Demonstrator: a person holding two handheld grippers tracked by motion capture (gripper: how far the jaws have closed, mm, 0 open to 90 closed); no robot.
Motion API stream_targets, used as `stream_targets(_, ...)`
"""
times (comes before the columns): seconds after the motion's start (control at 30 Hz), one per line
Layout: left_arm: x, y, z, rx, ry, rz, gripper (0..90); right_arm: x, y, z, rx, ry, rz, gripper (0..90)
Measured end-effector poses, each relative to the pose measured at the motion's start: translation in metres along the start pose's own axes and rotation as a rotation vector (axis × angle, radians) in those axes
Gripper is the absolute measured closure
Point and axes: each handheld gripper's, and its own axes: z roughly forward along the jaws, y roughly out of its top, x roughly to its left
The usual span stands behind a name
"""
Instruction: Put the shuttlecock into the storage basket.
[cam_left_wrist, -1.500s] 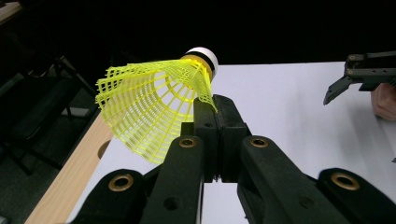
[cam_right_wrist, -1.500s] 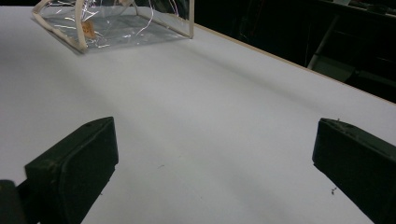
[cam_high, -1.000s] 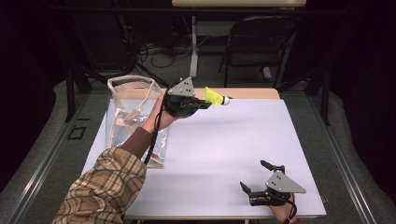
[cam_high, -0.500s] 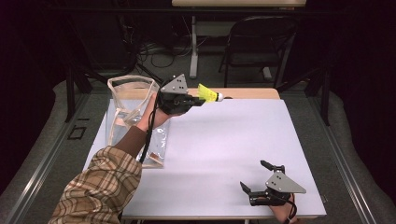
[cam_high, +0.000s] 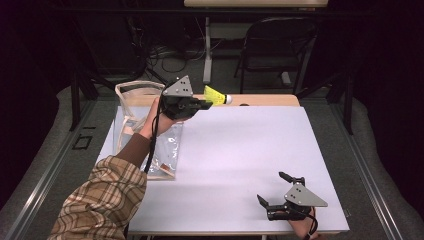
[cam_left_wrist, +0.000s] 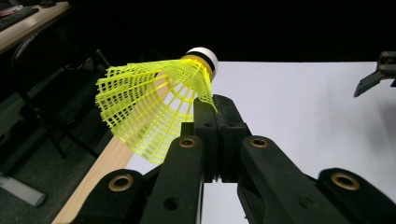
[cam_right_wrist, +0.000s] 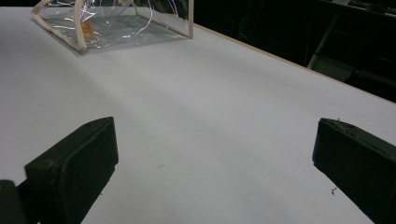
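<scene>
Left tool (cam_high: 202, 105) grips yellow shuttlecock (cam_high: 216, 95) just beside clear bag (cam_high: 131, 107); right tool (cam_high: 272, 192) rests open, well apart from bag.

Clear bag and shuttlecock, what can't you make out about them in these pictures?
- Clear bag, high view: its middle is hidden behind the left forearm, so any contents stay unknown.
- Clear bag, right gripper view: top cut off by the frame edge.
- Shuttlecock, left gripper view: skirt's pinched rim hidden between the left gripper's jaws.

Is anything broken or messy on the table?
Nothing looks broken or spilled. The left gripper pinches the yellow shuttlecock by the edge of its skirt, so it hangs sideways. The clear bag stands open at the table's left side. The right gripper rests open.
</scene>
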Motion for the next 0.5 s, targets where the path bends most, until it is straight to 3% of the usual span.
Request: stream_targets(0.5,0.009,-0.006,-0.015,-0.01,0.036,-0.019,89.8,0.0,0.0,0.0,0.002,-0.002,0.0,0.0)
